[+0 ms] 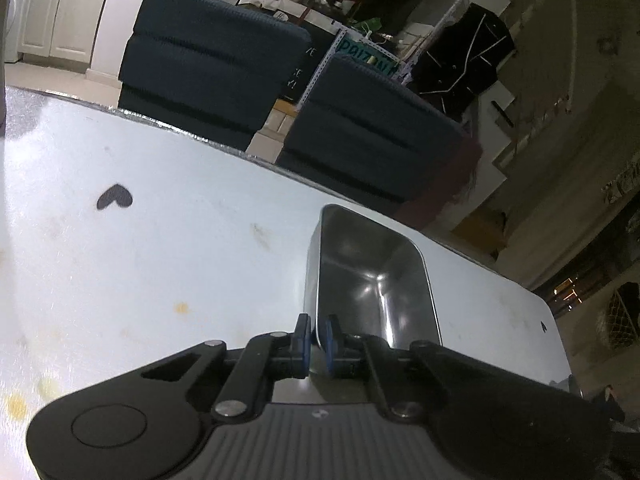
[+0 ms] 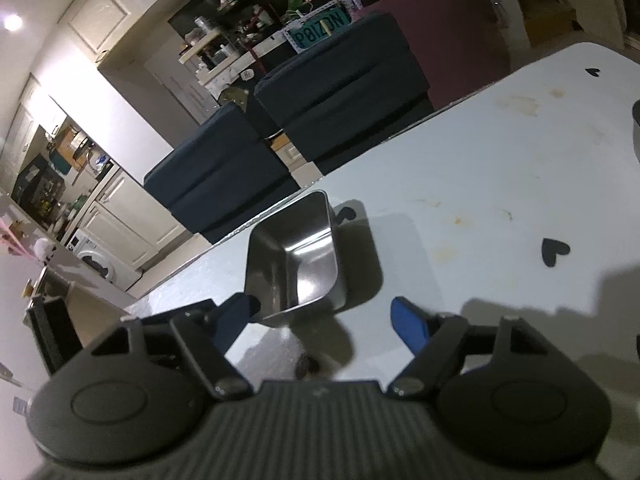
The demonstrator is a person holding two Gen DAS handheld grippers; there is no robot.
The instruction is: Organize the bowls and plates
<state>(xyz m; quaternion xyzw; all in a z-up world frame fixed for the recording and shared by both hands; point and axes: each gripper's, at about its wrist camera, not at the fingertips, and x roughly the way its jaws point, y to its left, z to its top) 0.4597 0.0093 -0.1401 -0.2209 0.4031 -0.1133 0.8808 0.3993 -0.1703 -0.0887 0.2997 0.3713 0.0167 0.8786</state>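
Observation:
In the left wrist view my left gripper (image 1: 317, 338) is shut on the near rim of a square steel bowl (image 1: 372, 276), one blue pad outside the wall and one inside. The bowl is over the white table (image 1: 160, 248). In the right wrist view my right gripper (image 2: 324, 316) is open, its blue fingers (image 2: 408, 326) spread wide. A second square steel bowl (image 2: 298, 258) stands on the table (image 2: 480, 184) just ahead of it, close to the left finger, apart from both pads.
The table has black heart marks (image 2: 554, 251) and yellow stains. Its far edge runs behind the bowls, with dark blue chairs (image 1: 212, 68) beyond. The edge of another steel item (image 2: 636, 124) shows at the right border of the right wrist view.

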